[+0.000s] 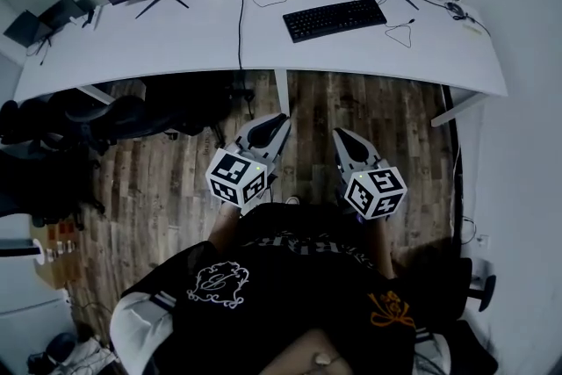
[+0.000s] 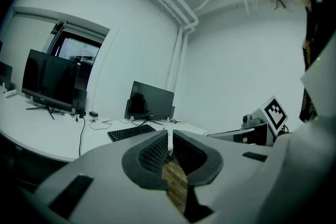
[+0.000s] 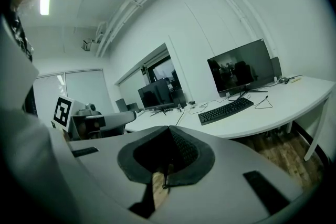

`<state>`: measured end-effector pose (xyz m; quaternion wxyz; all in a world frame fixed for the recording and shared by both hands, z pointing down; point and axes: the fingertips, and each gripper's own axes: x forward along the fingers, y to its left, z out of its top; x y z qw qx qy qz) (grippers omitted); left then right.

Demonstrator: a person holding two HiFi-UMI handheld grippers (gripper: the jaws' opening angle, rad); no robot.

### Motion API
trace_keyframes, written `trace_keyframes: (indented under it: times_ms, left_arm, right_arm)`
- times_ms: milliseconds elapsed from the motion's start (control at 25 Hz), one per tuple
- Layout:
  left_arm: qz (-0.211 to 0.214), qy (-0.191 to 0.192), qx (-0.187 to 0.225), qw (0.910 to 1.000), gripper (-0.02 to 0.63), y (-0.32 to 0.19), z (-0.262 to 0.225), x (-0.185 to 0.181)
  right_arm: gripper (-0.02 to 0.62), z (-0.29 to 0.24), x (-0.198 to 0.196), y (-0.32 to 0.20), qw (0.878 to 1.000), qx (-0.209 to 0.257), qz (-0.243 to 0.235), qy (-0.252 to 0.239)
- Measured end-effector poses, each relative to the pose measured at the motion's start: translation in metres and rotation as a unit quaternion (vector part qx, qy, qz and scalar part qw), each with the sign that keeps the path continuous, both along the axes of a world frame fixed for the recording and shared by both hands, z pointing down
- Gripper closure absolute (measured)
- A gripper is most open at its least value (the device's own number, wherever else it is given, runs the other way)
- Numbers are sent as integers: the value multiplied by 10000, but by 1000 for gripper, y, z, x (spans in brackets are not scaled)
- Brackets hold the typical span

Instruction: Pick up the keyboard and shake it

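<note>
At twelve o'clock on the desk (image 1: 176, 39), the keyboard (image 1: 335, 19) is lying crosswise, well apart. The right gripper (image 1: 339, 134) is hanging nearer than the left gripper (image 1: 282, 118), and both are closed and empty.

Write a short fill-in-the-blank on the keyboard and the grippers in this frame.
The keyboard lies on the desk, touched by ____ gripper.
The jaws of the left gripper are ____ (open or shut).
The right gripper holds ____.
Missing words: neither; shut; nothing.
</note>
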<state>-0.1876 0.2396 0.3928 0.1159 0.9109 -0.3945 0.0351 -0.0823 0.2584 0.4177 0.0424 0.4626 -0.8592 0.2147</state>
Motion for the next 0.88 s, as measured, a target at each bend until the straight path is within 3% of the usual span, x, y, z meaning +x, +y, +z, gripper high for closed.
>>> trace_keyframes:
  times_ms: [520, 880]
  left_arm:
    - [125, 167, -325, 9993, 565, -41, 23, 12]
    - [-421, 36, -472, 9980, 565, -121, 41, 41]
  right_arm:
    - [581, 19, 12, -37, 9993, -310, 144, 128]
    - [581, 37, 54, -129, 9988, -401, -267, 89]
